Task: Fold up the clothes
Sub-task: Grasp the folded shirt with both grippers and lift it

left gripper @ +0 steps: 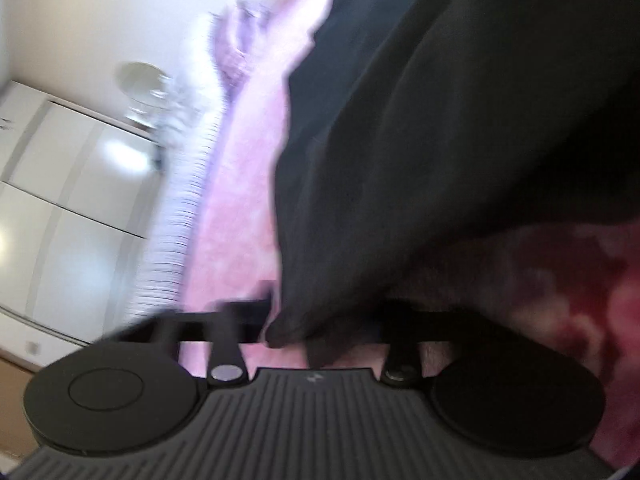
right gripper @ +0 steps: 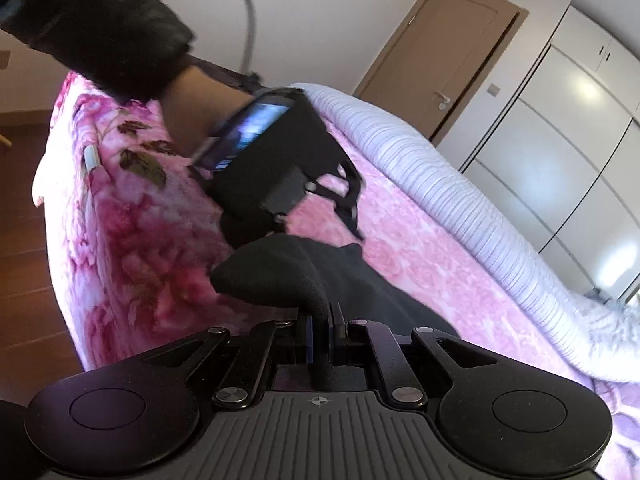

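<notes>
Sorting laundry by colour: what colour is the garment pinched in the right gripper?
Black garment, clearest in the right wrist view.

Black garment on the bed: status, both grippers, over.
Right gripper shut on black garment. Left gripper above pink blanket; its own view blurred, fabric at its front. Nothing in the way.

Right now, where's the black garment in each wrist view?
Left wrist: black garment fills the centre and right, draping down to the left gripper.
Right wrist: lower centre, a fold pinched in the right gripper.
Shared landmark: the pink floral blanket beneath it.
</notes>
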`<state>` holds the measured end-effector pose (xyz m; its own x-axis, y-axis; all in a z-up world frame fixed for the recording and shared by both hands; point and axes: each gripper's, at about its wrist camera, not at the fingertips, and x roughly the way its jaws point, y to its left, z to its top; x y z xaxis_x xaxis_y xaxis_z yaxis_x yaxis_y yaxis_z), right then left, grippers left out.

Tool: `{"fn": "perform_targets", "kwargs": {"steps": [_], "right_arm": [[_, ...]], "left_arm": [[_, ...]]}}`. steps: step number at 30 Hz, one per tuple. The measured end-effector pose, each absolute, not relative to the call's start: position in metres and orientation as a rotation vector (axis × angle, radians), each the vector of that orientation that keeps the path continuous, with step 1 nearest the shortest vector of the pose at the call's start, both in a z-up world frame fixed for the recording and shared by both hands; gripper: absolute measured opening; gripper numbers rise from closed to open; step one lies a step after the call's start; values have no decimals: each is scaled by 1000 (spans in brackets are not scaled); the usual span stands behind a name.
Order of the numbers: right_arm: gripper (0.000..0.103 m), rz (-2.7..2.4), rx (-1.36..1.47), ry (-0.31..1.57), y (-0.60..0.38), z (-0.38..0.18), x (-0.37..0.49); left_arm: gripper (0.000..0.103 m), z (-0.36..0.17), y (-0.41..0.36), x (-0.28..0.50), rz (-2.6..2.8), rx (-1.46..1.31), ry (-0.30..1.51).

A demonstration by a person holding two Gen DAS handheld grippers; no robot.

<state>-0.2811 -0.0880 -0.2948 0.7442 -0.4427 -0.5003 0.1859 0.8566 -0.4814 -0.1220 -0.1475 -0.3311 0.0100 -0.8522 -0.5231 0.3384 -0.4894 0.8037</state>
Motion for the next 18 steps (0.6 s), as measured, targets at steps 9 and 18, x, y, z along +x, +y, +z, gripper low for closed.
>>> {"fn": "perform_targets", "kwargs": {"steps": [9, 18], "right_arm": [[5, -290, -324, 602, -73, -297, -280], [5, -469, 9, 256, -120, -241, -370]], "left_arm": [[7, -283, -139, -123, -1589, 1444, -568], [8, -197, -185, -191, -1557, 1485, -774]]}}
